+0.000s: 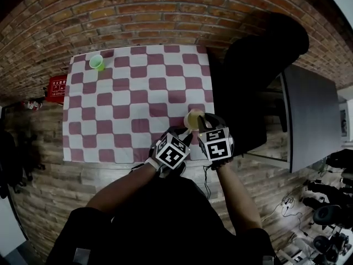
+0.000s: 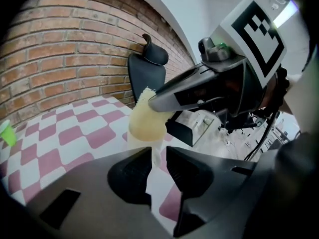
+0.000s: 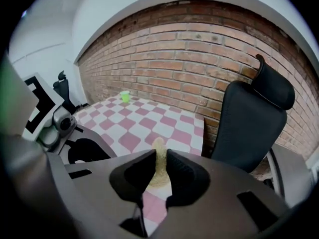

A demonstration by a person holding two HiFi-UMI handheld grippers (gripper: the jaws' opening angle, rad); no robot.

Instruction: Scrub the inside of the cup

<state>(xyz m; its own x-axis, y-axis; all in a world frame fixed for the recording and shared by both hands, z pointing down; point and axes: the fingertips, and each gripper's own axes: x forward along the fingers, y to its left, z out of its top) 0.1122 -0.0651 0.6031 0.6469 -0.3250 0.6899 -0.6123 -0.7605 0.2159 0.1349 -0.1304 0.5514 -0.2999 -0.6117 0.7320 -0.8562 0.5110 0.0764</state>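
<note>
A pale yellowish cup (image 1: pixel 193 118) hangs just over the front right corner of the checkered table (image 1: pixel 138 93). My left gripper (image 1: pixel 186 134) is shut on the cup's thin wall (image 2: pixel 154 156); in the left gripper view the cup (image 2: pixel 146 123) stands right above the jaws. My right gripper (image 1: pixel 200 123) comes in from the right, and its dark fingers (image 2: pixel 172 96) reach over the cup's mouth. In the right gripper view my right gripper (image 3: pixel 159 157) is shut on a yellow sponge (image 3: pixel 158 146), which points down into the cup. The cup's inside is hidden.
A small green cup (image 1: pixel 97 63) (image 3: pixel 124 95) stands at the table's far left corner. A black office chair (image 1: pixel 259 54) (image 3: pixel 254 118) sits close by the table's right edge, with a dark desk (image 1: pixel 311 115) beyond. A red box (image 1: pixel 57 87) lies on the floor at the left.
</note>
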